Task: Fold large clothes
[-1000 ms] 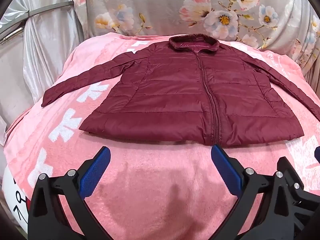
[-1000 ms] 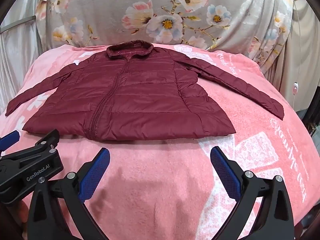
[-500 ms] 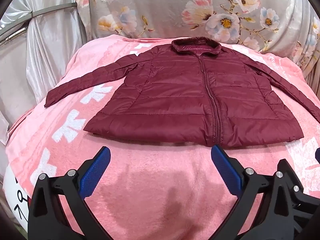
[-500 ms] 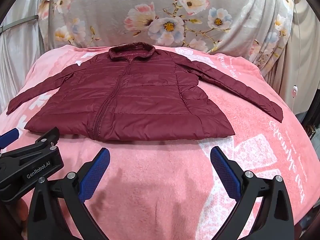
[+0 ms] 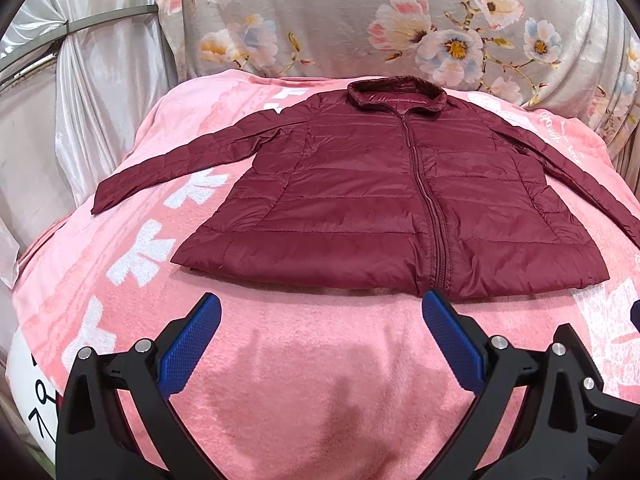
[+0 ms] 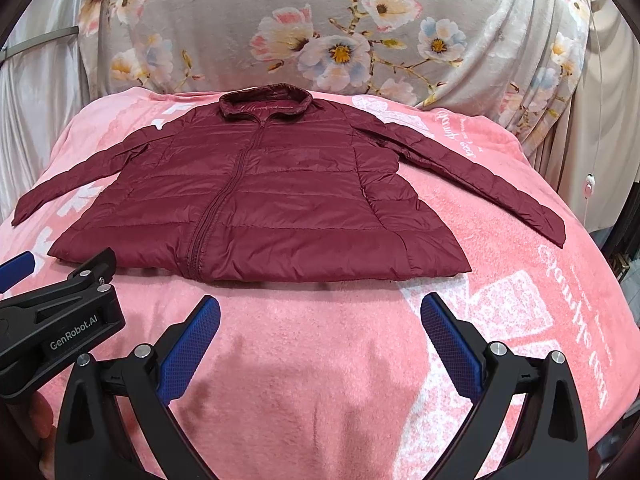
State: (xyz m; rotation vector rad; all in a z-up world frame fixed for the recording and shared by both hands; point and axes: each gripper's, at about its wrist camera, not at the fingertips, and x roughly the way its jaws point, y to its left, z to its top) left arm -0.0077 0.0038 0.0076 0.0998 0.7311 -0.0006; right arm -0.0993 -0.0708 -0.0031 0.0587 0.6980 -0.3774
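Observation:
A dark red quilted jacket [image 5: 384,200] lies flat and zipped on a pink blanket [image 5: 304,360], collar away from me, both sleeves spread outwards. It also shows in the right wrist view [image 6: 260,200]. My left gripper [image 5: 320,320] is open and empty, hovering over bare blanket just in front of the jacket's hem. My right gripper [image 6: 320,320] is open and empty, in front of the hem's right half. The left gripper's body [image 6: 60,320] shows at the left of the right wrist view.
The blanket [image 6: 520,300] covers a rounded raised surface that drops away at the left and right edges. A floral curtain [image 5: 360,20] hangs behind it, with silvery fabric [image 5: 100,100] at the left. A white cord with a switch [image 6: 590,184] hangs at the far right.
Both grippers have moved slightly, so the jacket sits a little lower and further right in each view. Both stay open and empty. The jacket has not moved.

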